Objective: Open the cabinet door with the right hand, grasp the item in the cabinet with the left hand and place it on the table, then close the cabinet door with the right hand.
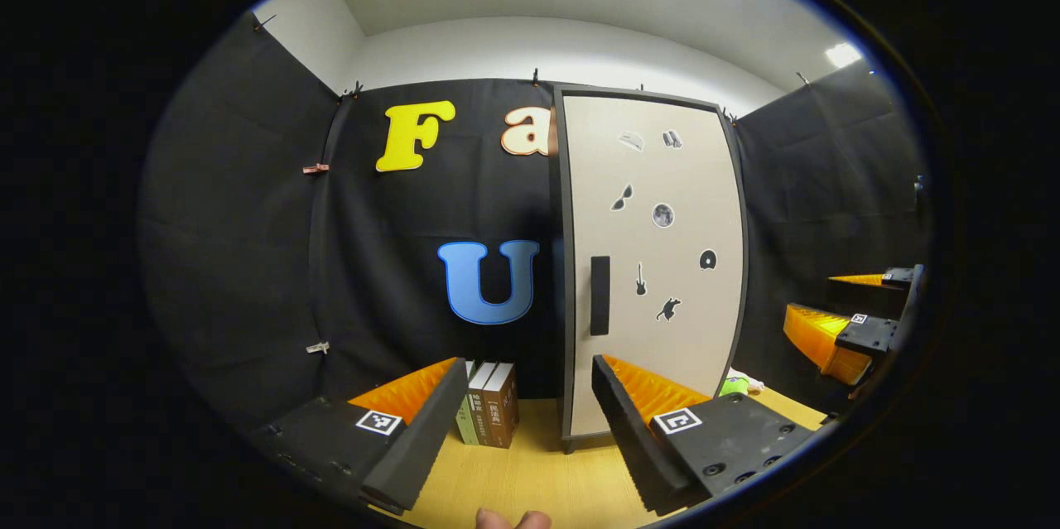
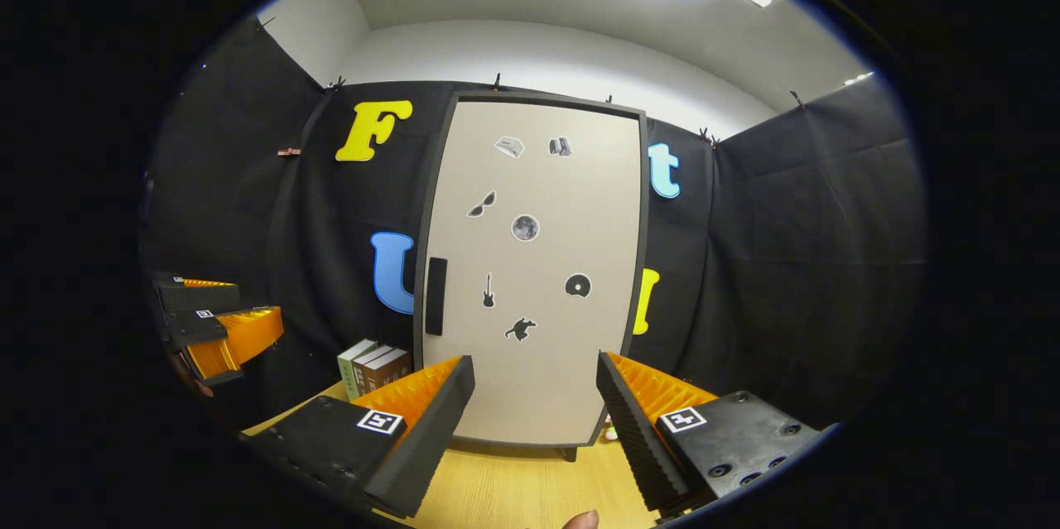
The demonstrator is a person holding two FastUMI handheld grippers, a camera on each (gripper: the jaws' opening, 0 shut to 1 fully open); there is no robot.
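Observation:
A tall beige cabinet (image 1: 654, 264) (image 2: 534, 272) with a dark frame stands on the wooden table, its door closed, so whatever is inside is hidden. A black vertical handle (image 1: 599, 295) (image 2: 436, 295) sits at the door's left edge, and small stickers dot the door. My left gripper (image 1: 530, 405) is open, held in front of the cabinet's left side with nothing between its fingers. My right gripper (image 2: 534, 405) is open too, facing the door squarely from a short distance. The right gripper (image 1: 861, 322) also shows at the right edge of the left gripper view, and the left gripper (image 2: 215, 330) at the left edge of the right gripper view.
Three books (image 1: 489, 409) (image 2: 374, 367) stand upright on the table (image 1: 530, 471) left of the cabinet. A small green and white object (image 1: 737, 385) lies at the cabinet's right foot. Black cloth walls close in the booth on all sides.

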